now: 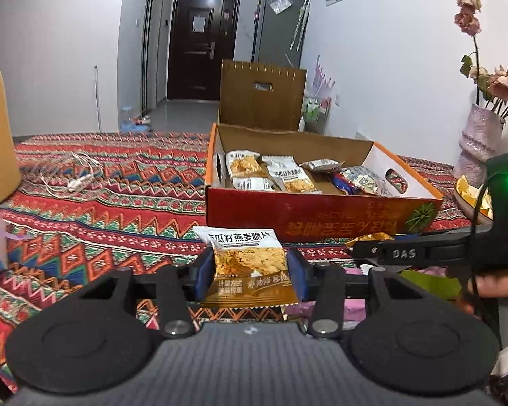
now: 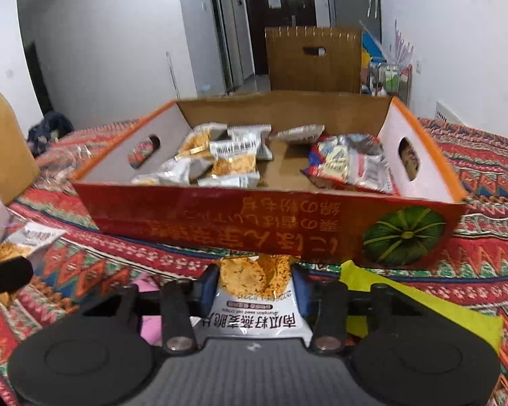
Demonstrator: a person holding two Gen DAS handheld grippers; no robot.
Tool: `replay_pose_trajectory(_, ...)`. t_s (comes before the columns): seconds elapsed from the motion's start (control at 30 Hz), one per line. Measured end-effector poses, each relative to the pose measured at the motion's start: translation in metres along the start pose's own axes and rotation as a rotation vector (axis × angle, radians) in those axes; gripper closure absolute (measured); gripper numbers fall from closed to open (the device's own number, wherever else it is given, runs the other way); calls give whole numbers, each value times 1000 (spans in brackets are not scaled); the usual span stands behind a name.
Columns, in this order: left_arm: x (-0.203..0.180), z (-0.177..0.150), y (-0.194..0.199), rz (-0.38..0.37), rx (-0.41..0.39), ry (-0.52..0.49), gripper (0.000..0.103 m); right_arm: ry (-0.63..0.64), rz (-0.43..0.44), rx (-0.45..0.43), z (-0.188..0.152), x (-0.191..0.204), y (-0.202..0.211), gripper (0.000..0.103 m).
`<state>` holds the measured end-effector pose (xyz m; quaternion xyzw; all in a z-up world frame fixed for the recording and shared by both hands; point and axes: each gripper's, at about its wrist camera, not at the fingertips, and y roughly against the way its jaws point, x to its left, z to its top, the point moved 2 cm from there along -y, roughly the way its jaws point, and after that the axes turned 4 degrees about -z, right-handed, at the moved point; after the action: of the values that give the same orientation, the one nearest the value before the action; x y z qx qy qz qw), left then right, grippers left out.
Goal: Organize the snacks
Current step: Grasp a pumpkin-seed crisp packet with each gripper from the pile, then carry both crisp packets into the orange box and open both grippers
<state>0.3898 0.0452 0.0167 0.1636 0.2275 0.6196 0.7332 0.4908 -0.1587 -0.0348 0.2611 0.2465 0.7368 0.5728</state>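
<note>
Each pair of tongs, left (image 1: 250, 272) and right (image 2: 255, 287), clenches a light, crinkly oat-crisp packet (image 1: 250, 267) across its middle; squeezing harder likely crushes the crisps.

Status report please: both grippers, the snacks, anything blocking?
Left gripper shut on snack packet. Right gripper shut on another packet. Box ahead, open, nothing blocking.

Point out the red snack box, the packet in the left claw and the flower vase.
Red snack box (image 1: 321, 215), left wrist view, near front wall.
Oat crisp packet (image 1: 250, 264), left wrist view, printed front.
Flower vase (image 1: 479, 142), left wrist view, body.
</note>
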Motion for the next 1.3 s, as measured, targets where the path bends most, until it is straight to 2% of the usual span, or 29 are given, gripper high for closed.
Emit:
replay_pose_trajectory(0.17,-17,-8,36,-22,-25,-5,56,12,-15,-93,-14,-9,62,59)
replay_pose_trajectory(0.33,-40,-36,71,-57,5,6,56,25,-19,-148,-54,-17,135,59)
replay_pose_trajectory(0.5,-74,-69,98,-96,57,-28,56,0,-29,-135,-113,-21,191,59)
replay_pose_trajectory(0.63,-99,-92,114,-130,104,-71,56,16,-29,-91,-158,-20,214,59)
replay_pose_trajectory(0.77,-116,-103,126,-140,113,-93,56,-12,-22,-73,-184,-24,227,59)
replay_pose_trajectory(1.07,-129,-103,132,-134,104,-126,56,-28,2,-100,-189,-30,235,59)
replay_pose_trajectory(1.17,-126,-93,125,-136,93,-121,56,-20,10,-109,-177,-31,229,59)
replay_pose_trajectory(1.3,-113,-56,105,-141,39,-126,56,26,39,-154,-139,-34,218,59)
